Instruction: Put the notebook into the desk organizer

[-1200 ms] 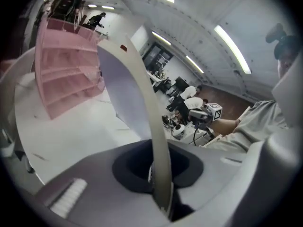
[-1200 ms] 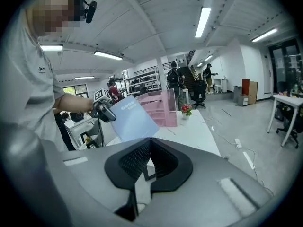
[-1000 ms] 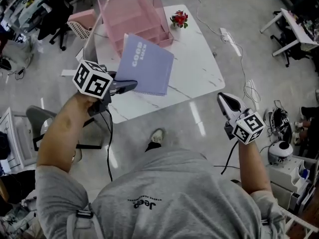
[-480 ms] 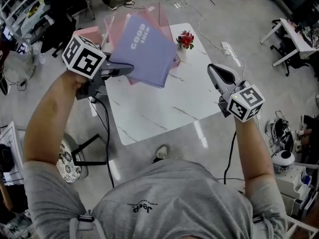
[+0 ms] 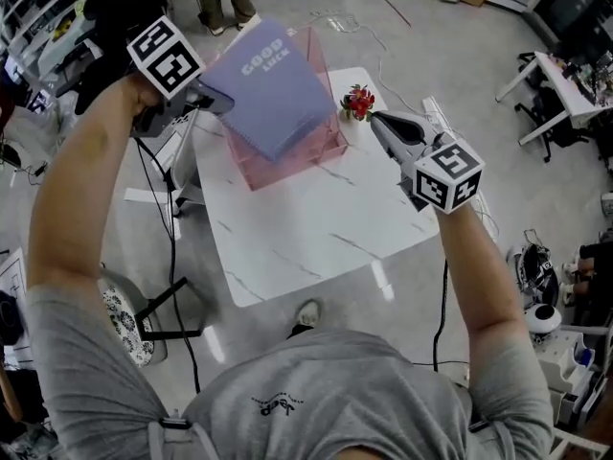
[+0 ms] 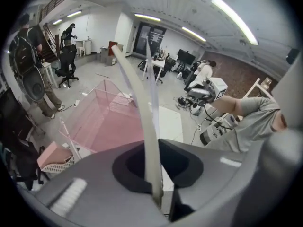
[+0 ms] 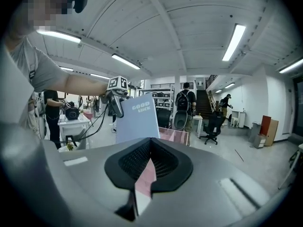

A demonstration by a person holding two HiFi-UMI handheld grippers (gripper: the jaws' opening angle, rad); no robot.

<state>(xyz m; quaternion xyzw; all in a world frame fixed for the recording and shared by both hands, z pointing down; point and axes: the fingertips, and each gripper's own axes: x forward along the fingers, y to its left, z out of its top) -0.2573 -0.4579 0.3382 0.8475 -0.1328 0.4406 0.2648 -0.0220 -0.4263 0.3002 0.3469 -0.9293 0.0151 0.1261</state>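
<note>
Head view. The left hand-held gripper point(image 5: 213, 99) is clenched on the 9 o'clock edge of the notebook point(image 5: 271, 89), which hangs tilted in the air over the pink organizer point(image 5: 305, 153). The organizer stands at the 12 o'clock end of the surface point(image 5: 316, 228). The right hand-held gripper point(image 5: 378, 121) is closed on nothing and hovers at 3 o'clock of the organizer, just beside the flower point(image 5: 358, 101).

Risks, as judged. The notebook is pinched at one edge only, so its free end may sag or swing and meet a wall top rather than a slot. Pushing down against that snag could bend the cover, or slide or tip the light organizer, which nothing steadies. The right hand-held gripper, if brought in to brace, could knock the flower.

Hidden or unclear. The notebook covers most of the organizer's interior, so its dividers and the free slot cannot be made out. The marker cube hides the pinch point. The left gripper view shows the notebook edge-on only. In the right gripper view the organizer shows only as a pink strip beyond the jaws.
</note>
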